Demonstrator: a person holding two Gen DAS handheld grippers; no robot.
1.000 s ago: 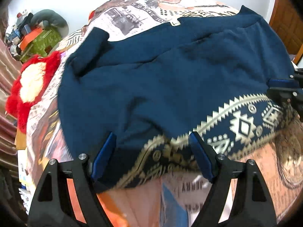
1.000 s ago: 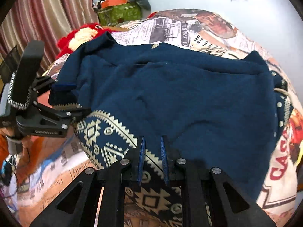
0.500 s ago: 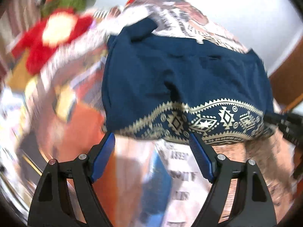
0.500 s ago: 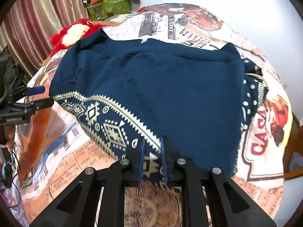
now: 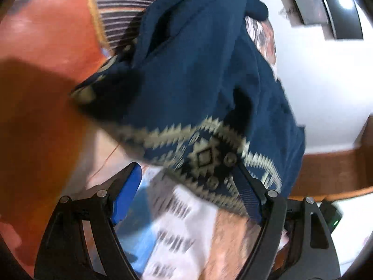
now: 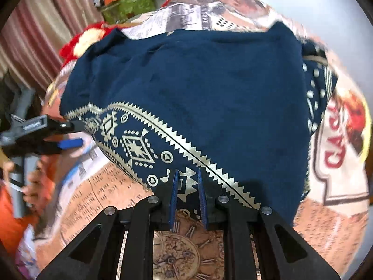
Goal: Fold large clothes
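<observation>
A large navy garment [image 6: 198,88] with a cream patterned hem band [image 6: 139,144] lies spread on a bed with a printed cover [image 6: 88,200]. My right gripper [image 6: 187,177] is shut on the hem band at its near edge. My left gripper [image 5: 186,179] is open; the hem band's left corner [image 5: 205,156] sits between its blue pads, and the left pad [image 5: 127,193] is clear of the cloth. In the right wrist view the left gripper [image 6: 70,133] shows at the hem's left end, open.
A red and white plush toy [image 6: 86,39] lies at the bed's far left. A green box and clutter [image 6: 126,2] stand behind it, striped curtains [image 6: 35,28] to the left. A white wall [image 5: 326,81] rises past the bed.
My left gripper has swung round to the hem's left corner and tilted; its view is blurred. My right gripper stays shut on the hem and has moved slightly.
</observation>
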